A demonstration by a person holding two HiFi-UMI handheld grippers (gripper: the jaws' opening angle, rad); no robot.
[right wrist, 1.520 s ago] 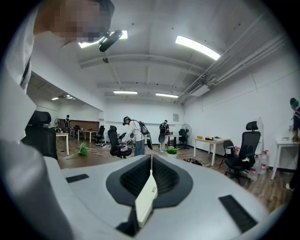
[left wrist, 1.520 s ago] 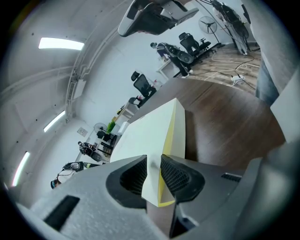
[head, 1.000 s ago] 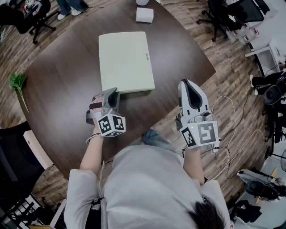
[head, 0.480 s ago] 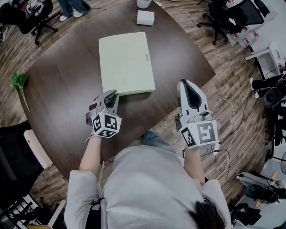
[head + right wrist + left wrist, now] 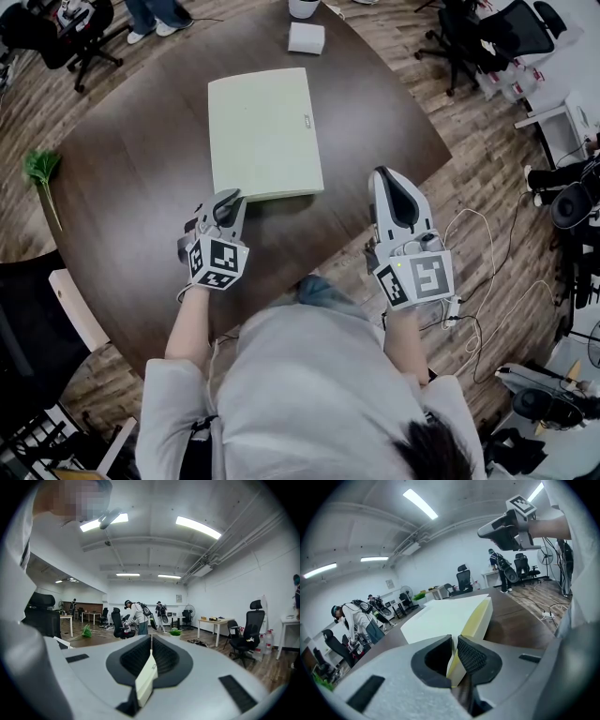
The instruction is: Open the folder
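Note:
A pale green folder [image 5: 264, 131] lies flat and closed on the dark round table [image 5: 122, 197]. My left gripper [image 5: 230, 198] is at the folder's near left corner. In the left gripper view the jaws of my left gripper [image 5: 454, 651] stand almost together, with the folder's [image 5: 445, 616] corner edge pinched between them. My right gripper [image 5: 386, 178] is held off the table's near right edge, away from the folder. In the right gripper view my right gripper [image 5: 151, 641] is shut and points across the room, not at the folder.
A small white box [image 5: 306, 37] and a white cup [image 5: 302, 7] stand at the table's far edge. A green plant sprig [image 5: 39, 171] lies on the wood floor at left. Office chairs [image 5: 459, 37] stand at the far right, and cables [image 5: 478, 246] trail beside my right arm.
My left gripper has rolled and edged forward onto the folder's near left corner. The right gripper has hardly moved. The folder lies as before.

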